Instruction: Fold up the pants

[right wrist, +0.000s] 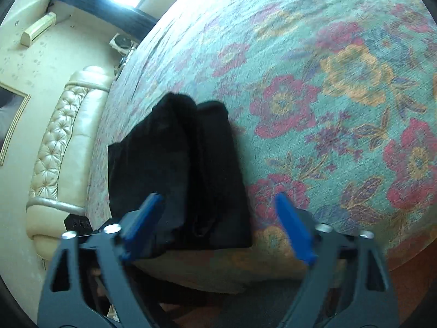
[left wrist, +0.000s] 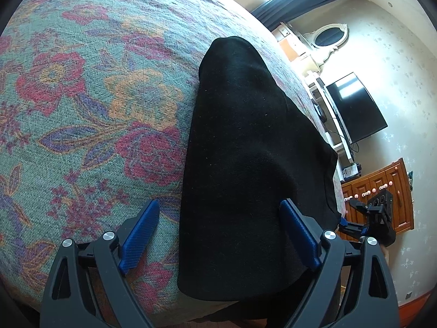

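Black pants (left wrist: 245,164) lie folded lengthwise on a floral bed cover (left wrist: 82,95), near the bed's front edge. In the right wrist view the pants (right wrist: 180,169) show as a thick folded stack with two rounded ends. My left gripper (left wrist: 220,235) is open and empty, its blue pads either side of the pants' near end, above it. My right gripper (right wrist: 218,227) is open and empty, above the near edge of the pants; its left pad (right wrist: 142,227) overlaps the cloth in view. The right gripper also shows in the left wrist view (left wrist: 366,218), beyond the pants' right edge.
The bed's front edge (right wrist: 218,276) runs just below the pants. A padded cream headboard (right wrist: 60,147) stands at the left in the right wrist view. A wall television (left wrist: 355,106) and a wooden dresser (left wrist: 382,191) stand past the bed.
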### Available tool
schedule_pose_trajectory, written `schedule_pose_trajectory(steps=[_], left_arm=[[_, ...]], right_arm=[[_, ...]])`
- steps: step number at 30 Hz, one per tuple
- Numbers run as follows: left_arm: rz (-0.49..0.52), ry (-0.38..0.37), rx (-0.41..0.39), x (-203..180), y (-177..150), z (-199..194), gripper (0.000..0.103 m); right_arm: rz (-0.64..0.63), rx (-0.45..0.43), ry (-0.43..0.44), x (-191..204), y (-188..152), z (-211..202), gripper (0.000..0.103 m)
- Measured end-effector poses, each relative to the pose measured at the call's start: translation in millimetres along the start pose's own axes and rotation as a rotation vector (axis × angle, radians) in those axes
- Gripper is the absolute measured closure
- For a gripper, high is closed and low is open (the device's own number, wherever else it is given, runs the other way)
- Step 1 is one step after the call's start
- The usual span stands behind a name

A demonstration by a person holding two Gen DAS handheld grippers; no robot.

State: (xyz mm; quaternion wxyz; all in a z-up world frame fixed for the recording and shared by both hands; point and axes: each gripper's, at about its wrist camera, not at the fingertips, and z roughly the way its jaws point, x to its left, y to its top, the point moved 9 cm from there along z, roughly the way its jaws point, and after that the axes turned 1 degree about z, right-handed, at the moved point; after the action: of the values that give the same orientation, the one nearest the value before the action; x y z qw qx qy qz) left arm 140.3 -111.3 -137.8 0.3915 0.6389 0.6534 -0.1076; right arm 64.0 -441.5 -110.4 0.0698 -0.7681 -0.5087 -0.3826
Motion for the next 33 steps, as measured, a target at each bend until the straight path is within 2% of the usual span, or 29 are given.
schedule_pose_trajectory(steps=[6,9,11,14,18,20,22,26,33], left_arm=[[-0.094,-0.142,0.024,5,10,-5,0.015],[-0.175,-0.210,0.031,20,14,-5,0.015],[-0.192,-0.238,0.036,22,15,-5,0.015],[-0.151,-0.231,0.065,16,13,-3,0.015],[-0.097,-0.245,0.109,-2,4,7,0.015],[-0.077,-0.222,0.107,-7,1,11,0.011],[-0.079,-0.218,0.107,-9,1,13,0.011],[-0.118,-0.238,0.108,-1,5,12,0.011],[-0.013,-0.139,0.099,-7,-3,18,0.011]], right_arm=[[0.105,0.084,0.092,-21,-7,17,0.007],[0.085,0.114,0.079,-26,-13,26,0.007],[0.070,0.125,0.094,-22,-15,28,0.007],[0.067,0.155,0.147,-15,-19,33,0.007],[0.026,0.168,0.130,-11,-24,37,0.007],[0.030,0.181,0.170,-4,-26,37,0.007],[0.031,0.208,0.220,4,-30,39,0.007],[0.003,0.215,0.197,6,-33,45,0.007],[0.006,0.212,0.207,11,-35,49,0.007]])
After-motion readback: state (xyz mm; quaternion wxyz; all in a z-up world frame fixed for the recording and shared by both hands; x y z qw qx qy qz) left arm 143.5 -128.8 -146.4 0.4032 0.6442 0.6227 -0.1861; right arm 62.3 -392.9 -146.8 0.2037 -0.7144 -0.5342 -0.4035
